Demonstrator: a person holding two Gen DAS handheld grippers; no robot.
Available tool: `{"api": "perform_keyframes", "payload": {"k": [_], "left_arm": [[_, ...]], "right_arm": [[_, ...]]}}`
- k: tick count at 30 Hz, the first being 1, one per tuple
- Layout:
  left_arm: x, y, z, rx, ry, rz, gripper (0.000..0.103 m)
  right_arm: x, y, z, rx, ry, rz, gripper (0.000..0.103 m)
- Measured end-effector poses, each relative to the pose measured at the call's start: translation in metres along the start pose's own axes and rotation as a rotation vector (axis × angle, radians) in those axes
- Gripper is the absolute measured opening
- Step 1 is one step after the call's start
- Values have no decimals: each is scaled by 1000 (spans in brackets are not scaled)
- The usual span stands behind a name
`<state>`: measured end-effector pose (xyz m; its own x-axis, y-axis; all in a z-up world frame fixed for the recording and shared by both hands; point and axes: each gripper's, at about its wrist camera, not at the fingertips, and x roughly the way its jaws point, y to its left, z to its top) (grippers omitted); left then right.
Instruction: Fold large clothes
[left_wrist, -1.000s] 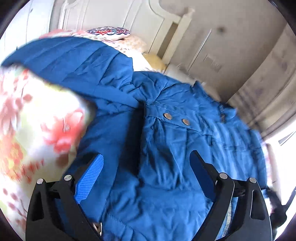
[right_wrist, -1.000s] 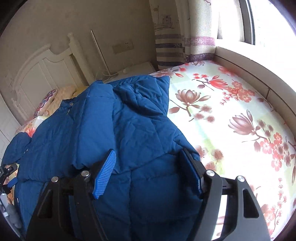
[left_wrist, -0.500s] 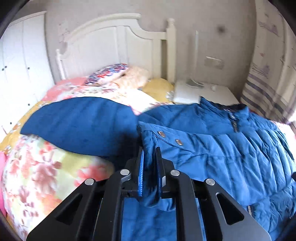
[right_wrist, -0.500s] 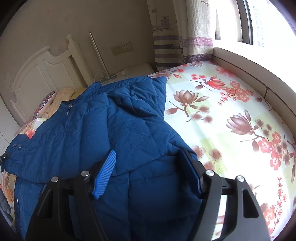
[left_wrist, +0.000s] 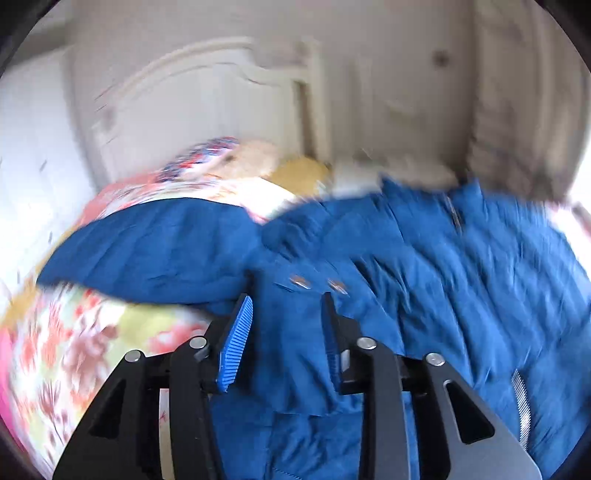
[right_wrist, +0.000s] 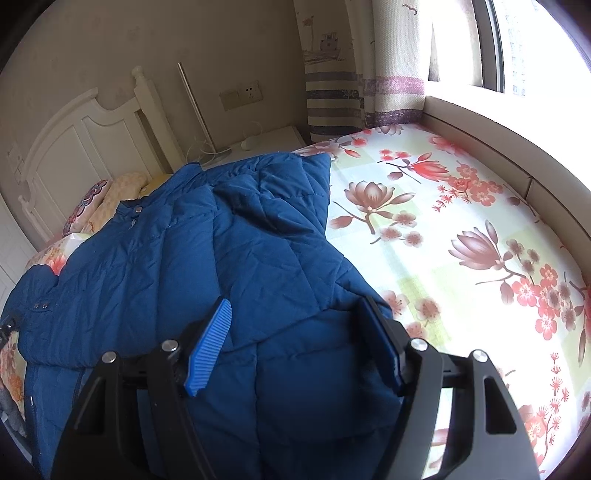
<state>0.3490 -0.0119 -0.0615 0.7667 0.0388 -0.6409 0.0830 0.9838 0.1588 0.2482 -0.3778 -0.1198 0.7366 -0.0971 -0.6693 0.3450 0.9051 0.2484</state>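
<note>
A large blue quilted jacket (right_wrist: 236, 266) lies spread on a floral bedsheet (right_wrist: 461, 229). In the left wrist view the jacket (left_wrist: 424, 280) fills the middle and right, one sleeve (left_wrist: 155, 251) stretched out to the left, and two metal snaps (left_wrist: 317, 283) show on a flap. My left gripper (left_wrist: 286, 317) is open, its jaws on either side of that flap's edge just below the snaps. My right gripper (right_wrist: 295, 325) is open and hovers over the jacket's lower right part, touching nothing that I can see.
A white headboard (right_wrist: 85, 147) and pillows (left_wrist: 229, 162) stand at the far end of the bed. A white nightstand (right_wrist: 266, 140) is beside it. Curtains (right_wrist: 340, 74) and a window ledge (right_wrist: 517, 147) run along the right side.
My left gripper was open, shut on the jacket's snap flap and lifted it, and has now opened again. The left view is blurred by motion. The right gripper has hardly moved.
</note>
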Motion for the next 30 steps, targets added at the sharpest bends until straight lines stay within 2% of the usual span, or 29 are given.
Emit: {"api": "perform_keyframes", "payload": {"k": [1, 3, 4, 6, 7, 9, 11, 14, 16, 18, 20, 21, 23, 25, 27, 29, 30], "left_arm": [[13, -9, -4, 43, 34, -1, 56], [34, -16, -13, 64, 98, -10, 83], [41, -17, -15, 68, 131, -23, 86], [42, -12, -13, 41, 140, -39, 96], [43, -10, -13, 33, 148, -45, 96], [44, -5, -14, 8, 156, -65, 96], [44, -5, -14, 6, 158, -62, 97], [45, -8, -15, 16, 154, -49, 97], [43, -8, -16, 9, 155, -56, 97], [46, -4, -15, -8, 160, -72, 99], [49, 1, -15, -39, 177, -103, 99], [52, 6, -15, -64, 188, -128, 99], [51, 17, -16, -132, 184, -180, 99], [42, 33, -18, -211, 127, -198, 99], [28, 57, -19, -310, 63, -222, 99], [18, 90, -18, -424, 15, -216, 99], [14, 115, -19, -502, -2, -198, 99]], "right_arm": [[-1, 0, 0, 1, -3, -1, 70], [-3, -1, -1, 4, -14, -1, 70], [-5, -2, -1, 6, -20, -2, 70], [-16, 0, 0, -1, -73, -45, 70], [-26, 6, 1, -27, -122, -75, 70], [-40, 22, 4, -95, -188, -73, 70], [-41, 45, 9, -183, -175, -38, 70], [-19, 84, 16, -323, -73, 3, 71], [11, 101, 16, -388, 17, 18, 72], [51, 106, 10, -395, 164, 8, 76], [51, 106, 14, -362, 166, -8, 78], [45, 105, 18, -316, 157, -24, 78], [22, 106, 17, -263, 64, -29, 78], [5, 122, 6, -338, 0, 37, 79], [12, 140, -13, -479, 33, 51, 79], [27, 140, -17, -499, 89, 44, 79], [28, 134, -11, -462, 95, 58, 79]]}}
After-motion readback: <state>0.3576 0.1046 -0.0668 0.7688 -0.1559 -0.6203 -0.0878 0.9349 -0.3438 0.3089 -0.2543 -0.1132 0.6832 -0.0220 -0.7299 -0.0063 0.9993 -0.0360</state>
